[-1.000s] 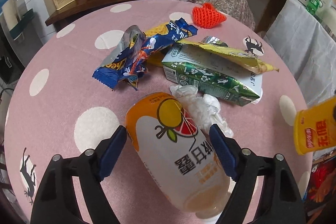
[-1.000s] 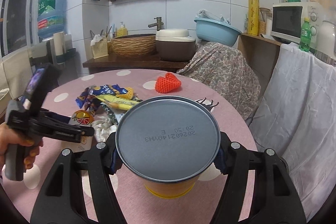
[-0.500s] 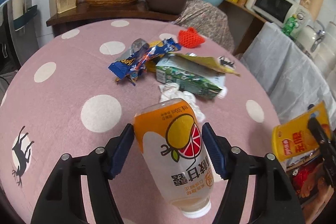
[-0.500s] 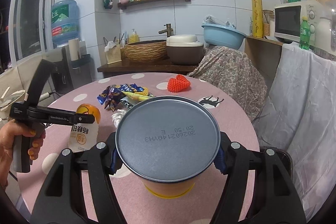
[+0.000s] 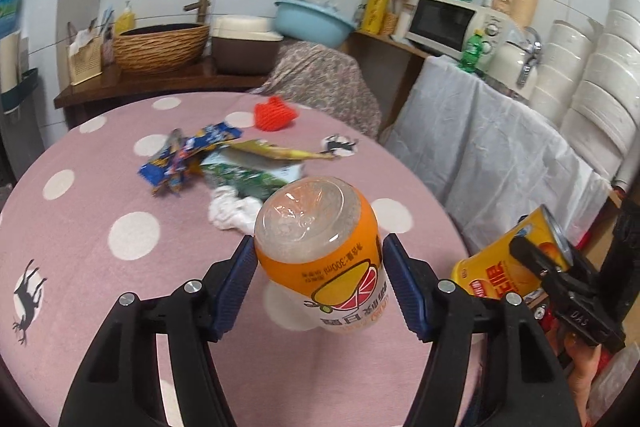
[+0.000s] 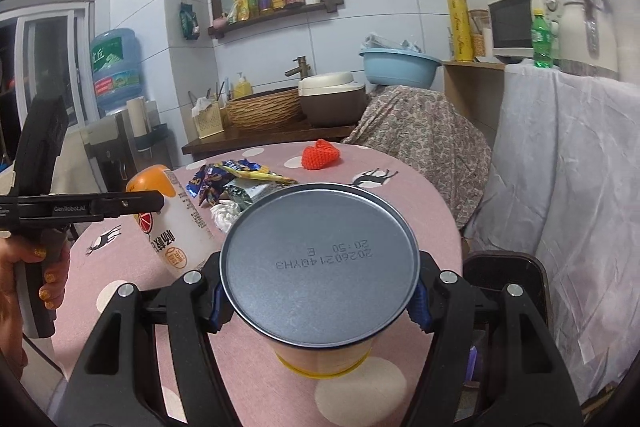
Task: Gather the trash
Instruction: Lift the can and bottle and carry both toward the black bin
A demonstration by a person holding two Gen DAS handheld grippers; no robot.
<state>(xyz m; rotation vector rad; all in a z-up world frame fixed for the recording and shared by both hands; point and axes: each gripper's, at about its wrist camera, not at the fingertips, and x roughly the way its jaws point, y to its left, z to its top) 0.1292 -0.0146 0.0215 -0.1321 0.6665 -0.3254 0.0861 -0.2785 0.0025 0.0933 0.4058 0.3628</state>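
My left gripper (image 5: pixel 318 273) is shut on an orange-and-white drink bottle (image 5: pixel 308 219), held above the pink dotted table (image 5: pixel 100 187) with its clear base towards the camera. The right wrist view shows that bottle (image 6: pixel 176 223) hanging tilted at the left. My right gripper (image 6: pixel 318 301) is shut on a yellow can (image 6: pixel 320 267), whose grey metal bottom faces the camera. That can (image 5: pixel 496 267) also shows off the table's right edge. On the table lie blue snack wrappers (image 5: pixel 188 155), a green carton (image 5: pixel 244 175), a yellow wrapper (image 5: pixel 280 151), a white crumpled tissue (image 5: pixel 232 211) and a red foam net (image 5: pixel 276 113).
A dark bin (image 6: pixel 500 271) stands on the floor by the table's right edge, below a white-draped counter (image 6: pixel 580 167). Behind the table a wooden shelf (image 5: pixel 160 83) carries a wicker basket (image 5: pixel 160 45) and a brown pot. A hand (image 6: pixel 24 267) grips the left tool's handle.
The left jaws closed on the bottle and lifted it off the table, tipping its base towards the camera. The right gripper carried the can sideways, bringing the dark bin into view.
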